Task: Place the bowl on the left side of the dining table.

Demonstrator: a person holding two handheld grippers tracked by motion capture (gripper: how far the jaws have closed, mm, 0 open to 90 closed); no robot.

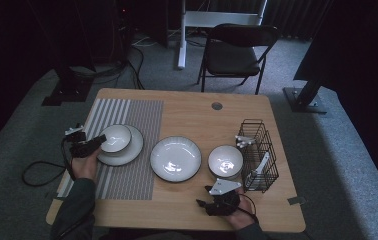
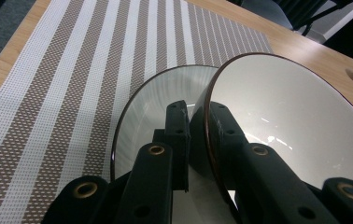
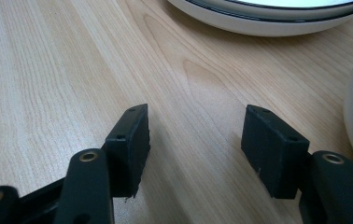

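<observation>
Two hand-held grippers work at a wooden desk (image 1: 187, 107) seen from above. Nearest the camera, at the desk's front edge, the right hand-held gripper (image 1: 208, 202) rests low over bare wood, its jaws spread wide with nothing between them; its own view shows the black pads (image 3: 132, 140) apart above the grain. Just beyond it stands a white bowl (image 1: 225, 161), and to the right of that bowl a black wire rack (image 1: 263, 162) holding small white pieces. To the left, over a striped placemat (image 1: 132, 175), the left hand-held gripper (image 1: 96, 143) pinches the rim of a small white dish (image 1: 115, 138); in the left gripper view the dark-edged rim (image 2: 207, 116) runs between the two pads, one pad inside the dish and one outside. That small dish (image 2: 296, 126) is tilted and sits over a larger white plate (image 1: 127, 156) on the placemat, and whether it touches the plate cannot be told. Between plate and bowl, at mid-desk, lies a wide white plate with a dark rim (image 1: 175, 158). Farther back, beyond the desk, a black folding chair (image 1: 237, 50) stands on grey carpet (image 1: 37, 135).
</observation>
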